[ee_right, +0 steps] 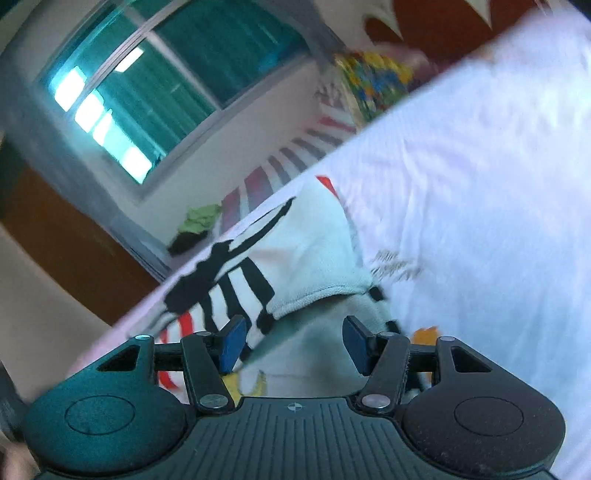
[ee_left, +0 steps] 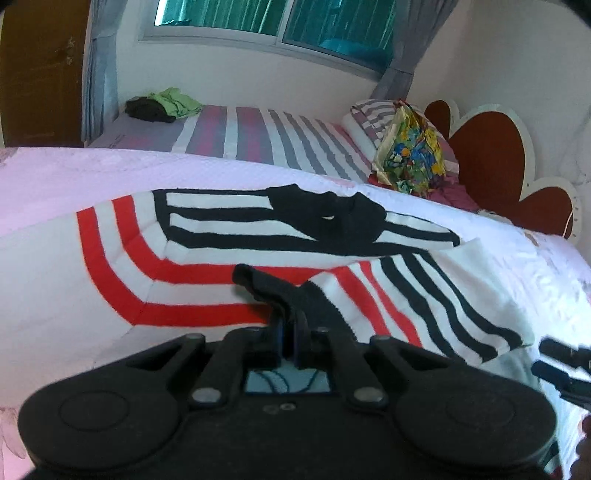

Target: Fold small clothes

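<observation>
Your left tongs (ee_left: 286, 328) are pinched tight on a black edge of the small white shirt with red and black stripes (ee_left: 207, 254), and that edge is lifted a little off the rest of the shirt. Your right tongs (ee_right: 291, 345) are wide apart with nothing between the blue pads (ee_right: 232, 345), and they hang just over the near side of the shirt, where a plain white flap is folded over the stripes. The shirt lies spread out on the pale pink bed cover (ee_left: 55, 177). Past the shirt is a second bed with a purple, grey and white striped sheet (ee_left: 258, 140). At the far end of that sheet sits a small pile of green and dark clothes (ee_left: 162, 105). Nearer the shirt, a bright, many-coloured cloth bundle (ee_left: 410, 158) leans on a striped pillow (ee_left: 365, 118). Behind the pillow stands a red headboard shaped like hearts (ee_left: 491, 158). Above the striped sheet is a wide window with green glass (ee_left: 277, 22).
</observation>
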`<state>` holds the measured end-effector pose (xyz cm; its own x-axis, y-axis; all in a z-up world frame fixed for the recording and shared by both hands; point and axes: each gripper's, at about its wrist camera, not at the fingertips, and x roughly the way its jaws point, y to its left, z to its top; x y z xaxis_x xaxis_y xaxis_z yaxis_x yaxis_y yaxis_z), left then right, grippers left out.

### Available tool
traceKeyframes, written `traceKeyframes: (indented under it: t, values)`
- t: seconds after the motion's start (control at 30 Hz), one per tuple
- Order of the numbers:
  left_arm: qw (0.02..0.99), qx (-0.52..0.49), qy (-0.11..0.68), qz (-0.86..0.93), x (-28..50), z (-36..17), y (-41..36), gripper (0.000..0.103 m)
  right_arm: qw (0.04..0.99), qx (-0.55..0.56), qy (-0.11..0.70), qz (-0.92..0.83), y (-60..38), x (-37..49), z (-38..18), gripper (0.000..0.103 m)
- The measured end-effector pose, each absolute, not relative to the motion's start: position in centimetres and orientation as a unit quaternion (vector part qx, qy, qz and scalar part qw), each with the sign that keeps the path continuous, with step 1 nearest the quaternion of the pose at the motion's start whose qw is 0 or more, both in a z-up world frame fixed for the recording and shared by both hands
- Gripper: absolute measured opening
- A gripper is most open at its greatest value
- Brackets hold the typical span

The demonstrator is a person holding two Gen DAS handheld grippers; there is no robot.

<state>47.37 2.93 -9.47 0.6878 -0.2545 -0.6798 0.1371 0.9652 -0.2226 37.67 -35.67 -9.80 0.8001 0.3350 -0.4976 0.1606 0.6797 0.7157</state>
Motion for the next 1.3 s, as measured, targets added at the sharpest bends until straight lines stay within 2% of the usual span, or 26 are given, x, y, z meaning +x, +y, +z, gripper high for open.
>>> traceKeyframes:
  t: [0.17,0.2,0.27,0.5,0.73,0.8,0.87,0.93,0.97,1.07,1.17,1.2,1.3]
  values:
    - [0.918,-0.073,0.378,-0.101,47.1,-10.2,2.7,0.004,0.817,0.488,0.305,0.04,-38.4,39.3,-11.5,0.057]
    - [0.918,-0.075,0.376,-0.101,47.0,-10.2,2.7,0.004,0.815,0.496,0.299,0.039,-38.9,39.4,-11.7,0.047]
    - [0.921,-0.076,0.368,-0.099,46.5,-10.1,3.0,0.004,0.816,0.49,0.303,0.04,-39.3,39.6,-11.6,0.007]
    - [0.914,-0.059,0.389,-0.095,47.0,-11.6,2.8,0.004,0.843,0.426,0.329,0.022,-38.7,39.2,-11.9,0.006]
    - [0.931,-0.04,0.351,-0.09,46.2,-10.6,2.7,0.004,0.871,0.365,0.328,0.033,-37.8,38.2,-11.5,0.006]
    - [0.922,-0.024,0.377,-0.083,46.8,-11.0,2.5,0.005,0.871,0.358,0.335,0.037,-37.6,38.6,-11.8,0.006]
    - [0.918,-0.005,0.39,-0.075,47.0,-11.6,2.4,0.019,0.872,0.343,0.347,0.039,-37.7,38.1,-11.2,0.007]
    - [0.927,0.038,0.373,-0.022,46.0,-10.9,2.7,0.043,0.893,0.296,0.339,0.028,-37.6,36.6,-9.6,0.007]
    - [0.931,0.053,0.361,-0.004,45.4,-10.5,3.2,0.046,0.908,0.268,0.32,0.026,-37.5,35.7,-8.6,0.007]
    - [0.939,0.058,0.337,-0.033,44.6,-8.9,2.6,0.038,0.927,0.223,0.299,0.042,-37.3,35.1,-6.9,0.007]
    - [0.938,0.079,0.323,-0.101,45.5,-8.7,-2.1,0.041,0.937,0.166,0.301,0.065,-35.3,38.3,-6.9,0.007]
    - [0.935,0.085,0.325,-0.114,46.0,-9.1,-3.7,0.045,0.937,0.155,0.304,0.078,-34.6,39.3,-7.2,0.007]
    - [0.926,0.116,0.342,-0.111,46.8,-11.6,-6.4,0.047,0.935,0.109,0.321,0.104,-33.2,41.5,-9.3,0.007]
